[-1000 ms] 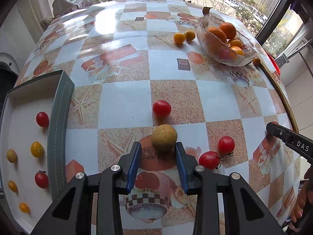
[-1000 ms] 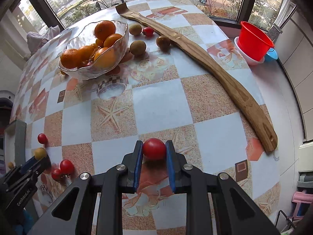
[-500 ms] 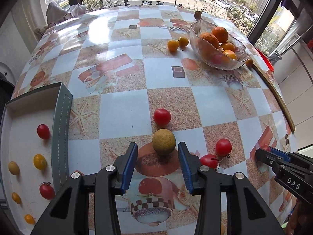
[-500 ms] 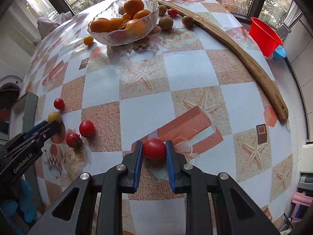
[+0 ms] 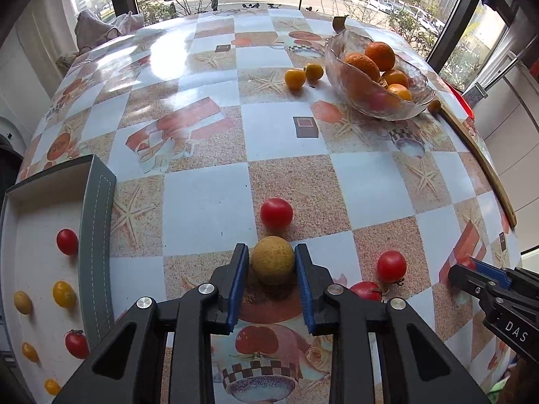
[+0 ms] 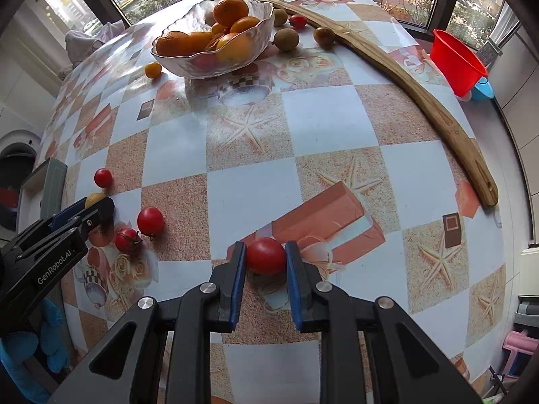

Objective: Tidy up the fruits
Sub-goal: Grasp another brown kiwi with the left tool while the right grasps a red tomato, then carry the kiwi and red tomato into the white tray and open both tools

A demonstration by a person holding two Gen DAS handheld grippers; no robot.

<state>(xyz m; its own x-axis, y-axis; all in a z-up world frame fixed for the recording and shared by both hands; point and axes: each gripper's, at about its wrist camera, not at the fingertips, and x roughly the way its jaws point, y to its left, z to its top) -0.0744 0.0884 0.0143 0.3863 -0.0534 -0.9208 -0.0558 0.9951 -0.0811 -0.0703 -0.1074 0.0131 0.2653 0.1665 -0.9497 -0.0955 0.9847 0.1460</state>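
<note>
- The left gripper (image 5: 273, 262) clasps a round yellow-green fruit (image 5: 273, 260) between its blue pads, low over the checkered tablecloth (image 5: 209, 208).
- A red cherry tomato (image 5: 276, 213) lies just beyond that fruit; two more tomatoes (image 5: 390, 266) sit near to the right.
- The right gripper (image 6: 265, 257) is clamped on a red tomato (image 6: 266, 256).
- The grey tray (image 5: 96, 235) at left holds red and yellow cherry tomatoes.
- The glass bowl (image 6: 188, 64) of oranges stands well apart, at the far side.
</note>
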